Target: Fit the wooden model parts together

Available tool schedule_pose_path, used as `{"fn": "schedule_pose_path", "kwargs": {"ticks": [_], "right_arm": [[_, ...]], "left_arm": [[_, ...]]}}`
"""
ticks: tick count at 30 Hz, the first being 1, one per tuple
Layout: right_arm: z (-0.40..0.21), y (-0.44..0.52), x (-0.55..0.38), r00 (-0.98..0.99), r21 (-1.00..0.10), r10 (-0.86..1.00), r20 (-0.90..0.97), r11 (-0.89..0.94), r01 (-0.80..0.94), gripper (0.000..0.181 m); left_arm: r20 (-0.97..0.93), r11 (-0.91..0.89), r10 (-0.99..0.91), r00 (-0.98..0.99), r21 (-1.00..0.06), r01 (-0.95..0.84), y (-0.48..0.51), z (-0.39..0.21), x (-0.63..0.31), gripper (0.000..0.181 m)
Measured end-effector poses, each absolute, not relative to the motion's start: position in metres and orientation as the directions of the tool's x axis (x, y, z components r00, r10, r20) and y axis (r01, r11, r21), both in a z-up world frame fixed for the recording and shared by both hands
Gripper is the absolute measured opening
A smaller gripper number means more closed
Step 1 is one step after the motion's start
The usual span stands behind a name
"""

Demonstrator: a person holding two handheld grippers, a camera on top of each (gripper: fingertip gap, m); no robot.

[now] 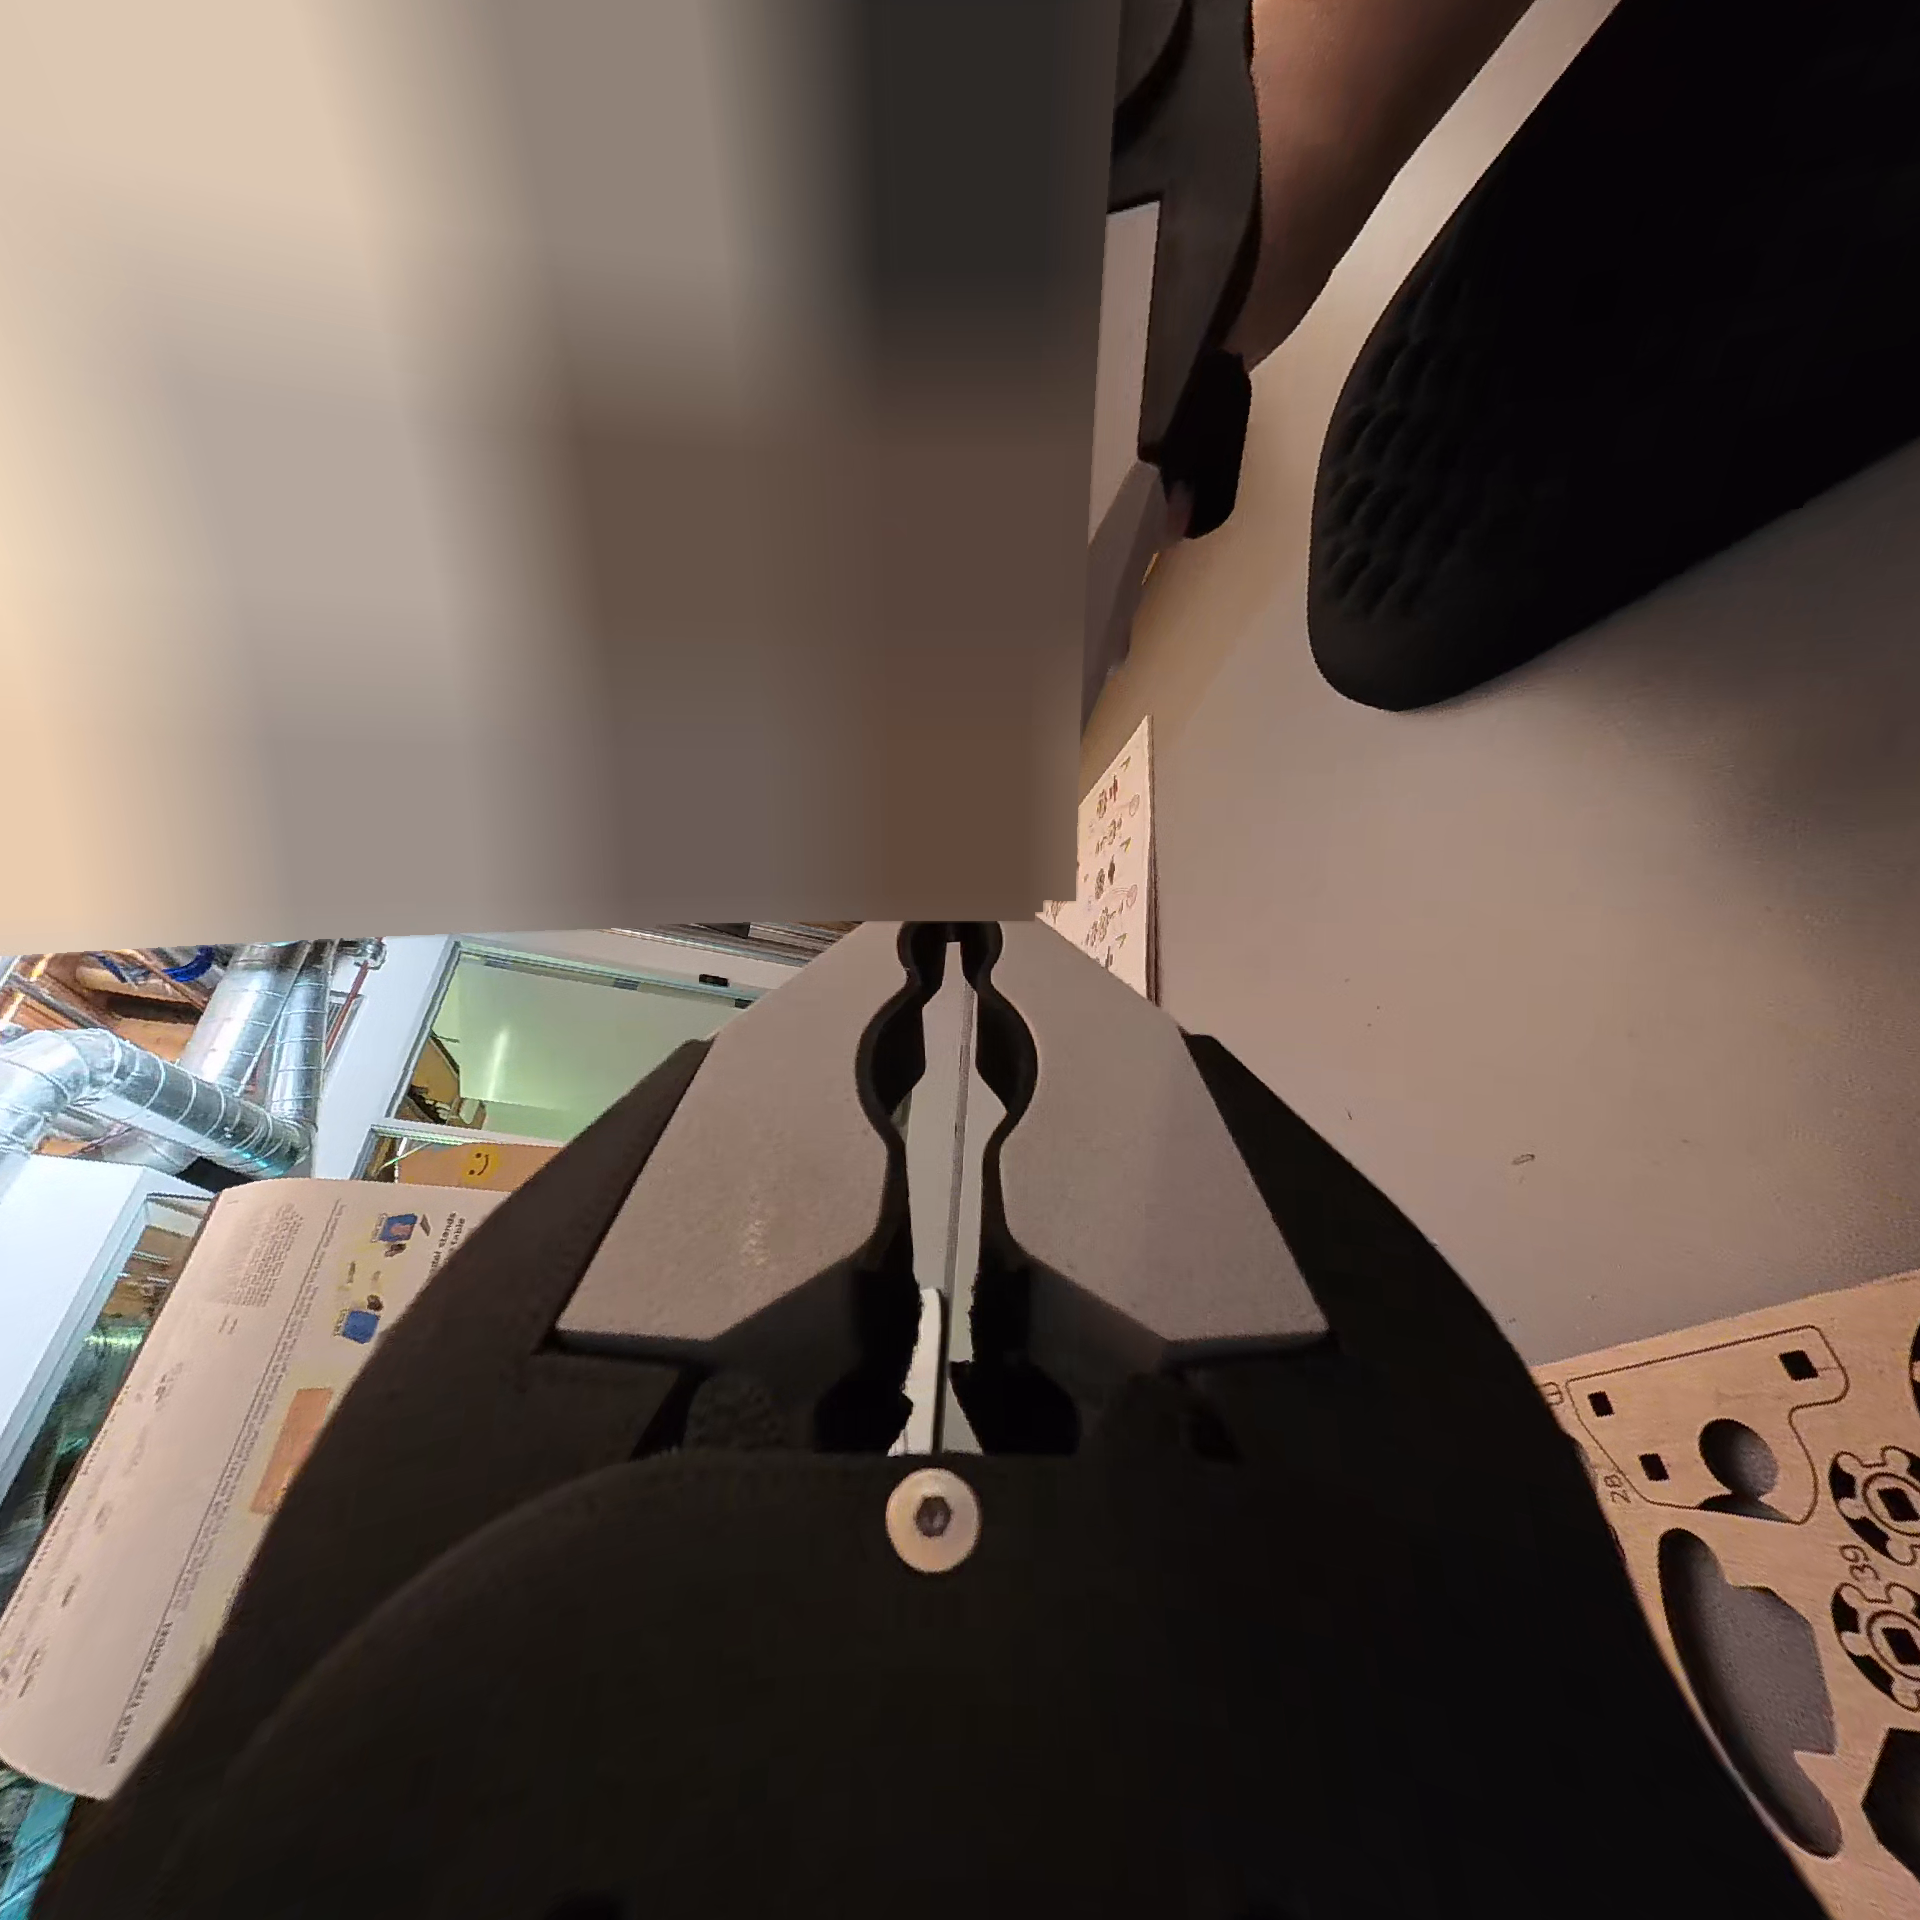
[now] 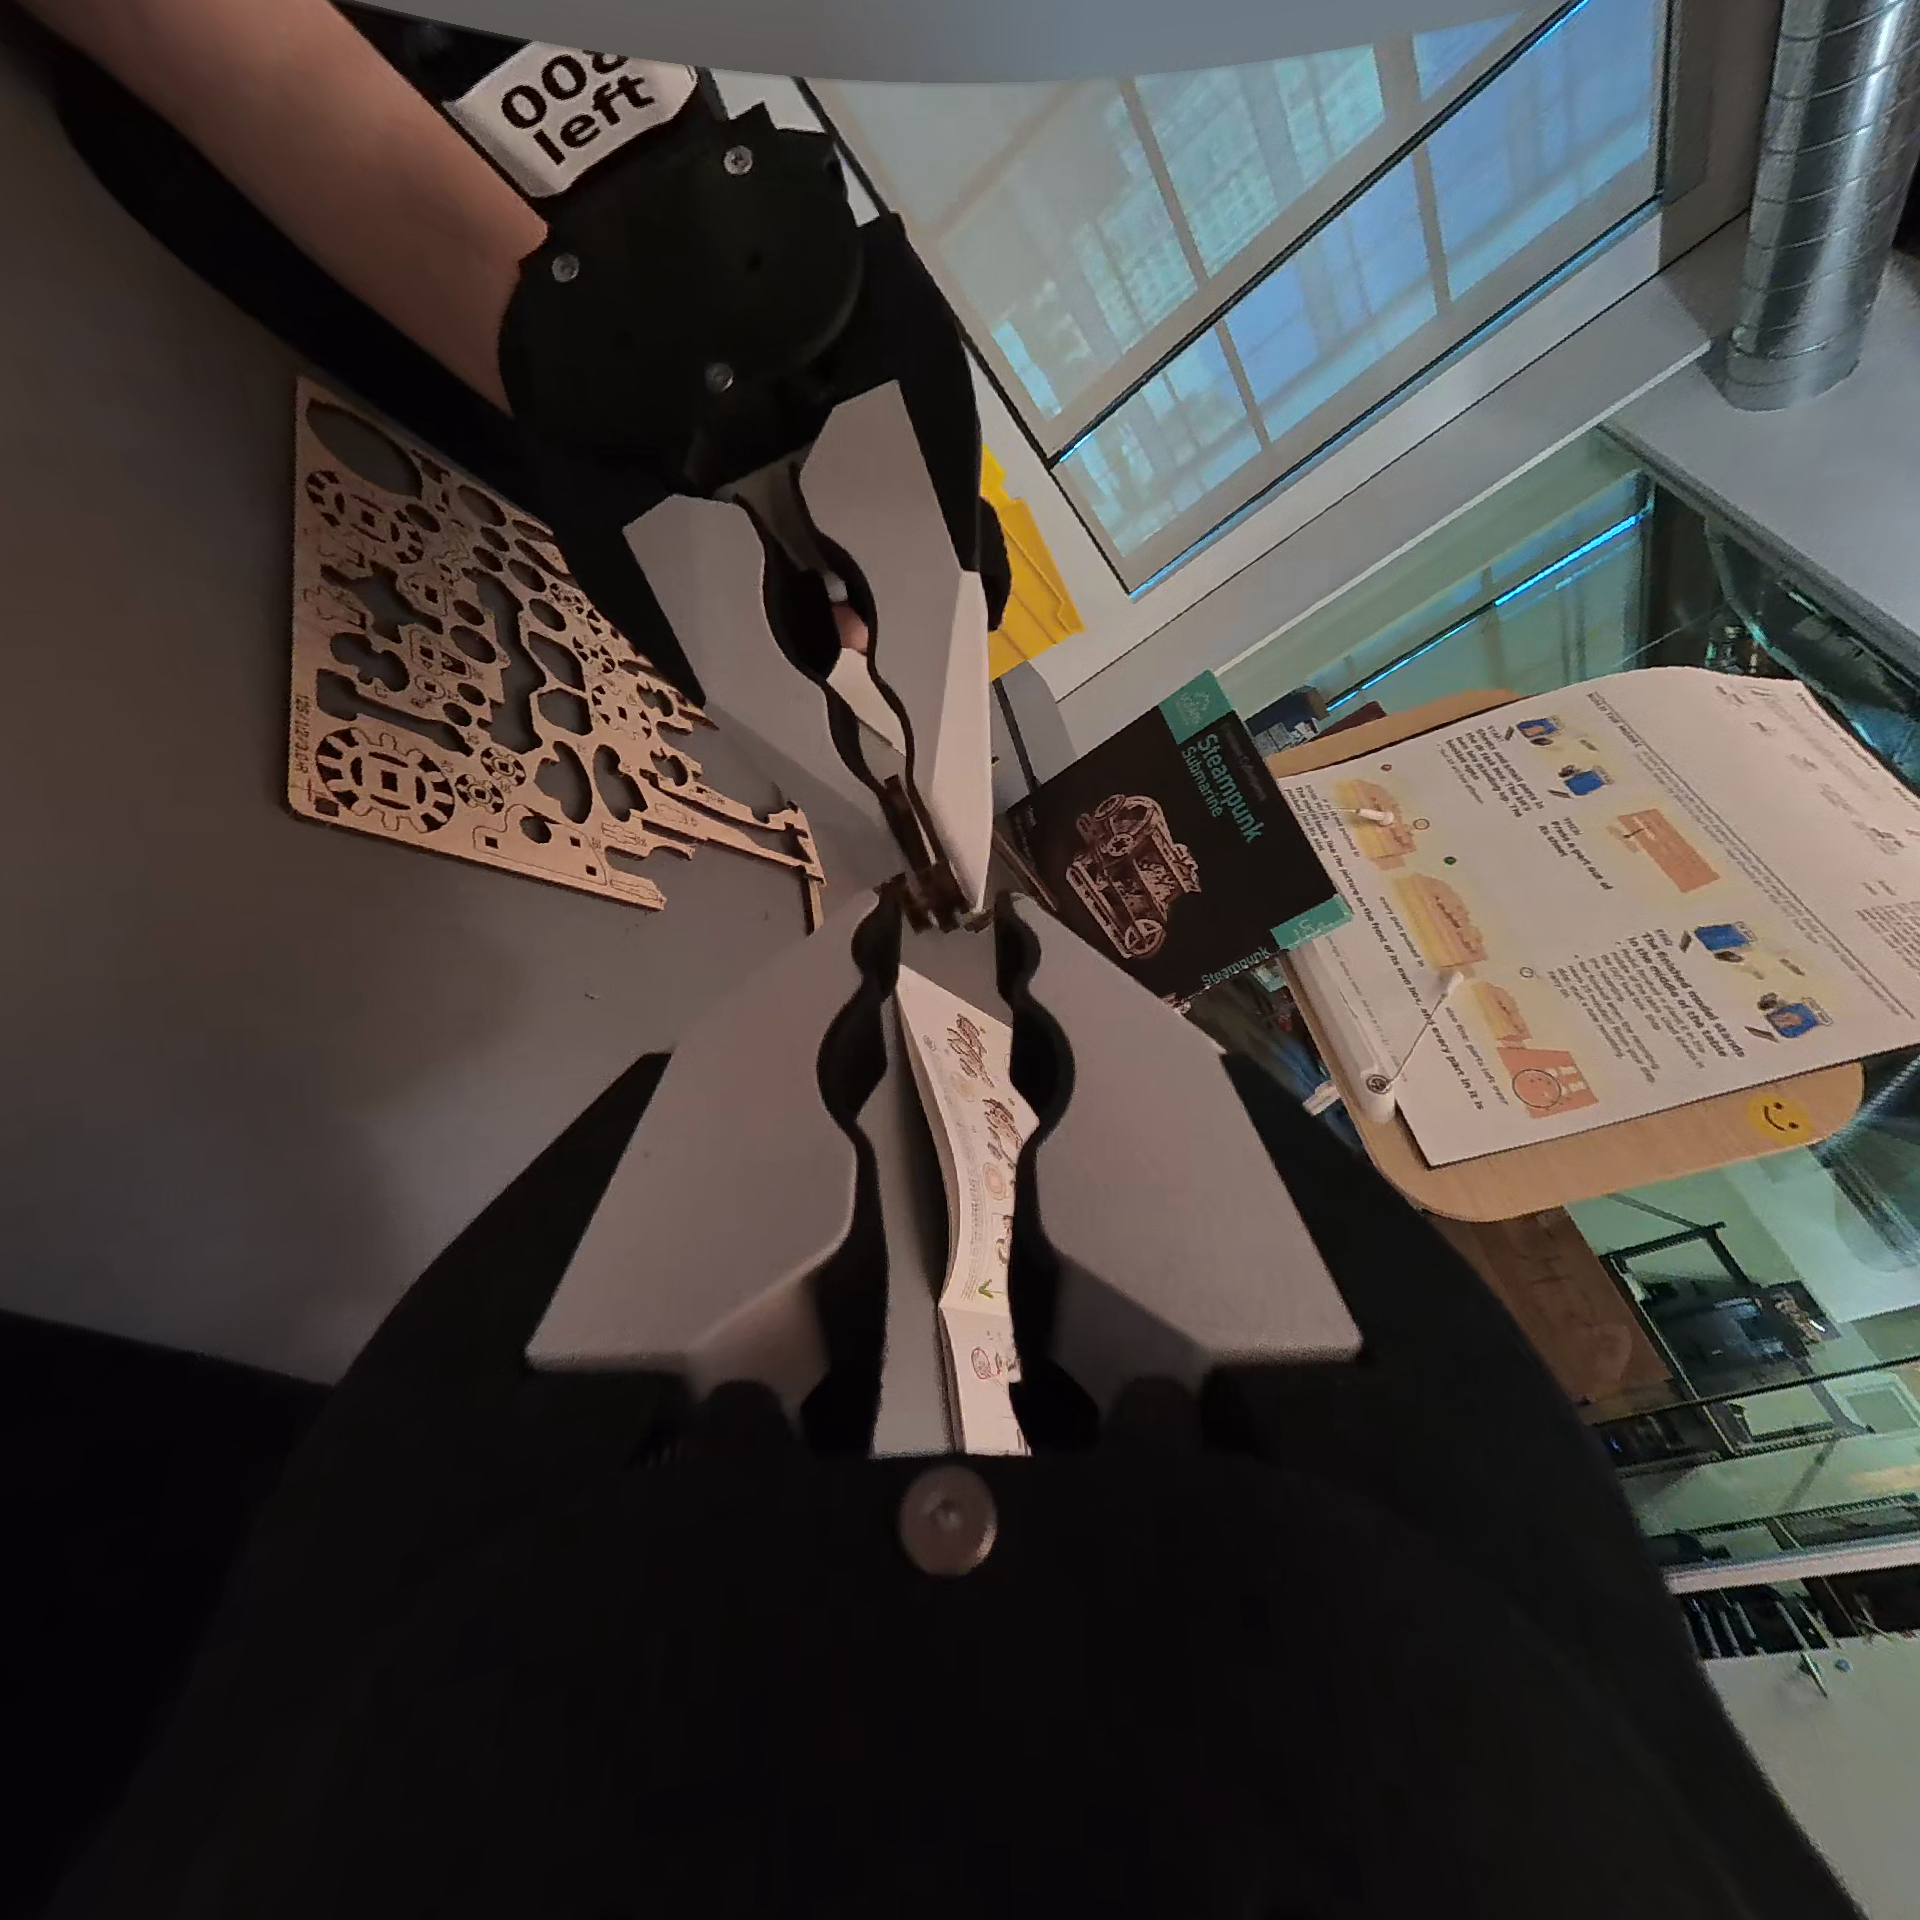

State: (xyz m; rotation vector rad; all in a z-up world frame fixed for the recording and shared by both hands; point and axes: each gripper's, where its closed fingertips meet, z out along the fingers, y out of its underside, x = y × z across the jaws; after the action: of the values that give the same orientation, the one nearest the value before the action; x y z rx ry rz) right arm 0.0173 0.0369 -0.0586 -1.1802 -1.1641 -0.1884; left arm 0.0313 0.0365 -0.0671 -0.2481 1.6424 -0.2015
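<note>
Meeting tip to tip above the grey counter (image 2: 208, 1039), the two grippers each pinched a small dark wooden part. The left gripper (image 2: 940, 868), seen from the right wrist view, reached in from the upper left, its fingers (image 2: 961, 717) pressed together on a narrow wooden part (image 2: 902, 821) clamped at their tips. The right gripper (image 2: 940, 914) pointed up from below, its fingers (image 2: 769, 1122) nearly together at the tips and holding a second small wooden piece (image 2: 935, 906), which touched the first where the two sets of tips met. How far the two pieces were joined could not be told, as they were small and dark.

In the left wrist view the left gripper (image 1: 951, 940) showed only a thin slit between its fingers, and its tips ran up into a blurred patch, so the held part was hidden there.

A pale laser-cut plywood sheet (image 2: 436, 665) with many empty cut-outs lay flat on the counter to the left of the grippers. An open instruction booklet (image 2: 977, 1143) lay on the counter behind the right fingers. Farther right stood a dark model kit box (image 2: 1174, 852), and beyond it a printed instruction sheet (image 2: 1621, 914) rested on a wooden board (image 2: 1507, 1195). Large windows (image 2: 1299, 229) and a silver duct (image 2: 1818, 187) filled the background.
</note>
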Motion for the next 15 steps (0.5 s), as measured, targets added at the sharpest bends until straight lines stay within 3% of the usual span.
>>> {"fn": "schedule_pose_path", "kwargs": {"ticks": [1,8,15], "right_arm": [[-0.058,0.037,0.017,0.454,-0.617,0.426,0.783,0.439,0.653,0.016],[-0.061,0.034,0.012,0.423,-0.598,0.433,0.796,0.455,0.660,0.017],[-0.071,0.036,0.010,0.423,-0.637,0.504,0.753,0.400,0.659,0.010]], "left_arm": [[-0.958,0.961,-0.277,-0.077,-0.275,-0.040,0.037,-0.067,0.031,0.000],[-0.943,0.950,-0.312,-0.118,-0.309,-0.039,0.035,-0.073,0.032,0.000],[-0.799,0.835,-0.545,-0.254,-0.544,-0.081,0.035,-0.088,0.035,0.000]]}}
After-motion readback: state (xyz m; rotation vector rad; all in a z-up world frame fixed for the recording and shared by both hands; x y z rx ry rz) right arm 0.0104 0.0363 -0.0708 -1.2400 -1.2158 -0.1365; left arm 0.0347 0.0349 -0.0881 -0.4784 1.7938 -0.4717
